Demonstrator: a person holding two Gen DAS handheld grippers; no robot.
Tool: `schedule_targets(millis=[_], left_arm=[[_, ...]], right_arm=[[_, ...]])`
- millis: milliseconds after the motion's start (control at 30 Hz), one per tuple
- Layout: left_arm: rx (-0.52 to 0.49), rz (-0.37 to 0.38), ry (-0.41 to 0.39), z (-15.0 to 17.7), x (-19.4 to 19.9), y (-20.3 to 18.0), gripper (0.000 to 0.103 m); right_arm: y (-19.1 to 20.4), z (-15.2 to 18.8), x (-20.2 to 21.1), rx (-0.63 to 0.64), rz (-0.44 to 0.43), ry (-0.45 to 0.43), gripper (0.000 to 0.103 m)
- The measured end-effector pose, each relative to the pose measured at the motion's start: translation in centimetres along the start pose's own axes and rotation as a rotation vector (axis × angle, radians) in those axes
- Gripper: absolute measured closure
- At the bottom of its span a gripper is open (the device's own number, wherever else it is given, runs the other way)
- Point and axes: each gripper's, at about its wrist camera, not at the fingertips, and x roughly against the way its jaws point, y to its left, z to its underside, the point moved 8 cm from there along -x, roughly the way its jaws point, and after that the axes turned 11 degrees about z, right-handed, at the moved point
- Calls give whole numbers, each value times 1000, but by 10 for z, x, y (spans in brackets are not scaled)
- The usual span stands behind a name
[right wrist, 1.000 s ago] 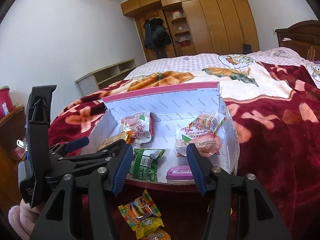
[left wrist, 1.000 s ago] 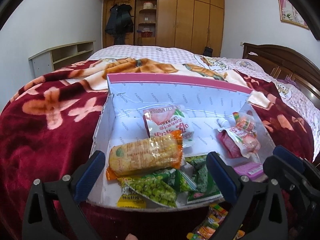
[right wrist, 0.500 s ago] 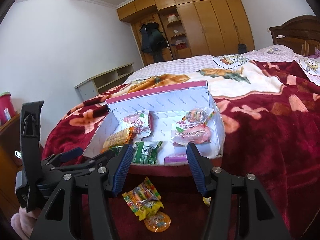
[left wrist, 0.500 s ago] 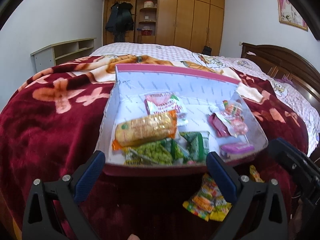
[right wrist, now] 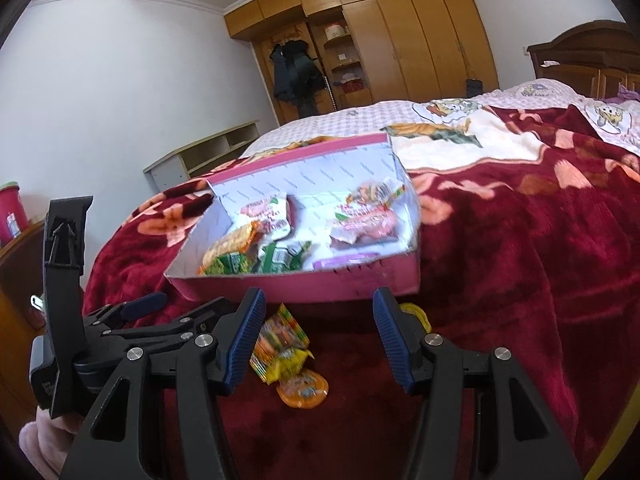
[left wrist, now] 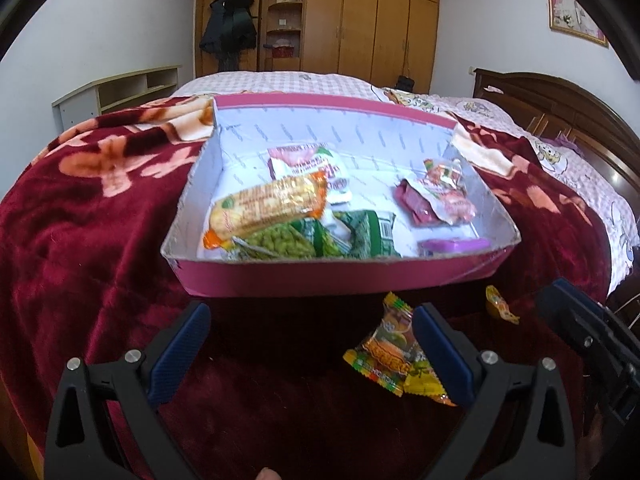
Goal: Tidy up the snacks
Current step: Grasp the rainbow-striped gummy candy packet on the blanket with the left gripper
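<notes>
The pink box [left wrist: 340,276] sits on the red blanket [left wrist: 80,240], its white lining facing up and its far flap raised. Inside, along the left side, a yellow cracker pack [left wrist: 266,206] lies across a green pea bag [left wrist: 280,244], with a second green bag [left wrist: 372,236] just beside it. A pink-and-white pouch [left wrist: 308,168] lies behind the crackers. On the right side of the box lie a red pouch [left wrist: 436,200] and, near the front wall, a flat purple pack [left wrist: 452,246].

Outside the box, on the blanket in front of its near wall, lies a yellow candy bag [left wrist: 394,354], touching nothing in the box. An orange round packet [right wrist: 302,390] lies just beside it, and a small yellow wrapper [left wrist: 498,304] rests near the box's right front corner.

My left gripper [left wrist: 310,354] hangs over the blanket short of the box, blue pads [left wrist: 180,354] spread wide and holding nothing; the candy bag lies against the inside of the right pad in that view. My right gripper [right wrist: 318,340] is likewise short of the box, its pads [right wrist: 244,340] spread apart and empty, with the candy bag and orange packet on the blanket between and below them. The left gripper's body shows at the left edge of the right wrist view.

Beyond the box the bed carries a pink checked sheet [left wrist: 280,80]; wooden wardrobes [left wrist: 360,20] stand against the far wall.
</notes>
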Motion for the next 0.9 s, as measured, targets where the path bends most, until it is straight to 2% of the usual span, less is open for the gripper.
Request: schedule_targets(millis=[400,533,667,900], left_arm=[[-30,66,68,15,-28,-23,0],[-44,74,83,17,-38,-30,3],[-42,72,106,22,-49,-32,11],[-44,84,116,26,-55,-36,12]], right_arm=[[-23,22,-8,-41,40,40,46],[-28,26,-13,-54,41,49,46],[-32,29,-15,-63,43,55,46],[-38,34,-20,-86,39,71,46]])
